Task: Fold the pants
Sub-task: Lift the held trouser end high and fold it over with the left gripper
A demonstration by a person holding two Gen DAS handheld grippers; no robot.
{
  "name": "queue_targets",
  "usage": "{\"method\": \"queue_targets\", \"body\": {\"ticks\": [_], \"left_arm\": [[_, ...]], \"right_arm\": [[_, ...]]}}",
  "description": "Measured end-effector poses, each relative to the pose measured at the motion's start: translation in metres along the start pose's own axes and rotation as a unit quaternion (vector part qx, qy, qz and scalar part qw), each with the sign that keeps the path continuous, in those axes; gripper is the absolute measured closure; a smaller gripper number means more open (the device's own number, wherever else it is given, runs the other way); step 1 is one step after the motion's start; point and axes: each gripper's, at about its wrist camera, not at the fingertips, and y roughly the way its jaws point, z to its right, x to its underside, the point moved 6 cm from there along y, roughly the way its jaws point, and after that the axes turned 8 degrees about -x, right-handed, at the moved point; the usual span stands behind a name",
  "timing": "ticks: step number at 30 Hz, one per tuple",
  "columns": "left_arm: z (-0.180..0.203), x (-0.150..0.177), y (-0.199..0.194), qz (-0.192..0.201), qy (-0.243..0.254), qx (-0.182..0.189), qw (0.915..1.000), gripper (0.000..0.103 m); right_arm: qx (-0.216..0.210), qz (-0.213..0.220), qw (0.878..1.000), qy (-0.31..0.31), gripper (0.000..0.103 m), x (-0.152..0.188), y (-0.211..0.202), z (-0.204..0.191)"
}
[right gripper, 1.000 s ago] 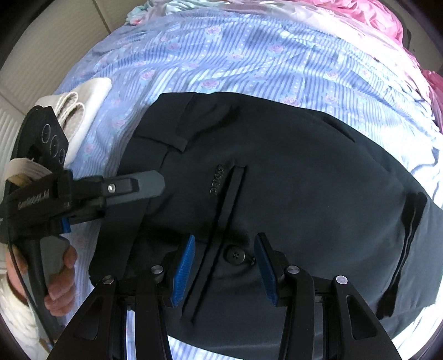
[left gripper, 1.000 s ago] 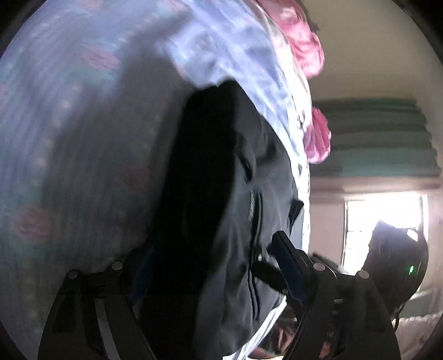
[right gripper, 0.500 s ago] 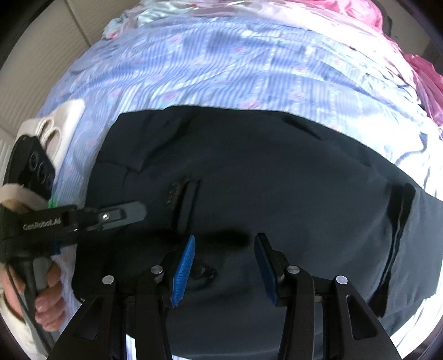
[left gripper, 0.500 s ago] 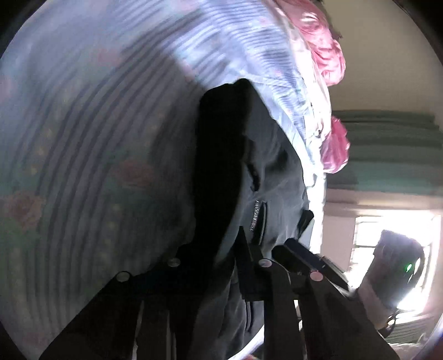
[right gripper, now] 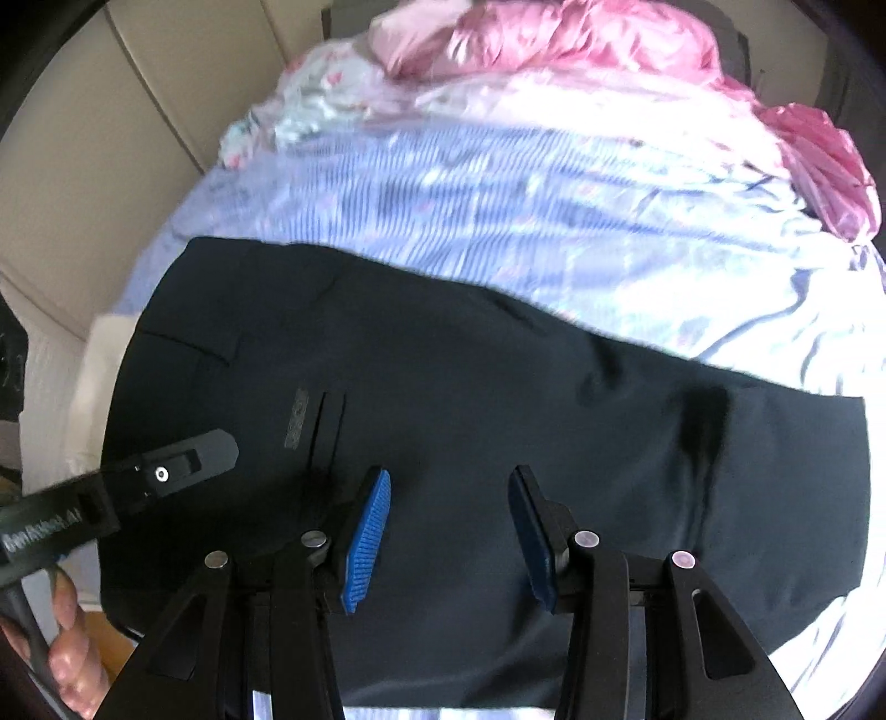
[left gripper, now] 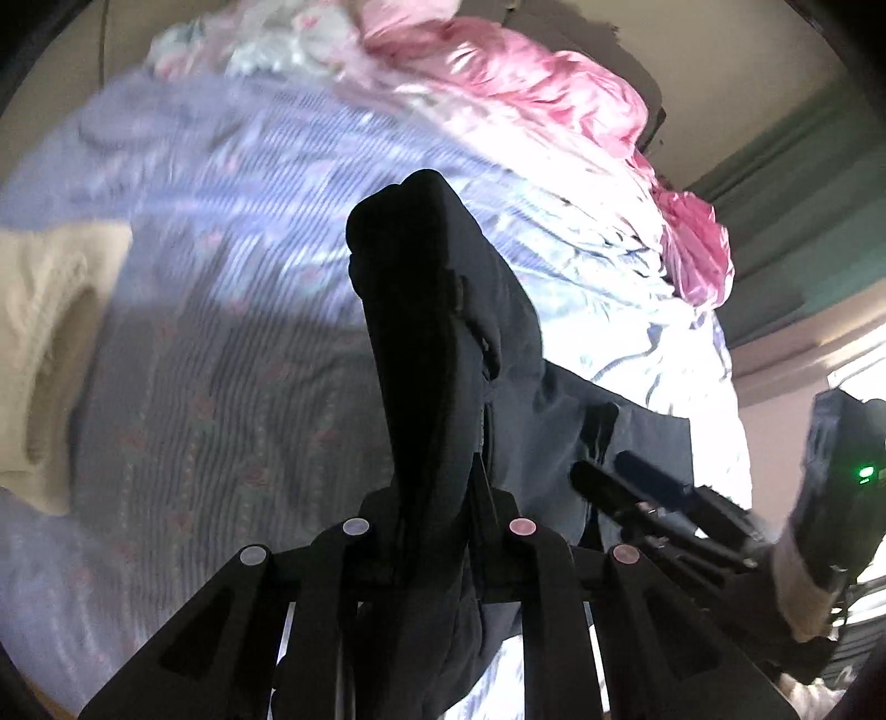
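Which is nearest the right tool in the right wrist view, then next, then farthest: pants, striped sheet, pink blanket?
1. Pants: directly under the right tool, between its open pads.
2. Striped sheet: beyond the pants, mid-frame.
3. Pink blanket: farthest, bunched along the top edge.

left hand-held gripper: black angular linkage arms, round silver screw heads, white lettering on its side seen from the right wrist | right hand-held gripper: black frame, silver screws, ribbed blue finger pads, green light on its body | hand: bare fingers, no sleeve visible
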Motion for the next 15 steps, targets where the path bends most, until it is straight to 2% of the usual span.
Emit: {"method": "queue_targets", "body": {"ticks": [5, 11, 15], "left_arm": [[0.059, 0.010, -0.026, 0.031, 0.005, -0.036, 0.9988, 0.086], [0.126, 0.022, -0.037, 0.043, -0.002, -0.062, 0.9972, 0.087], [0.185, 0.030, -0.037, 0.048, 0.004, -0.079, 0.9957, 0.086]], "right_arm": [[-0.004, 0.033, 0.999, -0.010, 0.057, -0.005, -0.053, 0.033], [0.001, 0.058, 0.998, -0.012, 0.057, 0.002, -0.114, 0.088], [0.000, 0.067, 0.998, -0.009, 0.057, 0.009, -0.148, 0.133]]}}
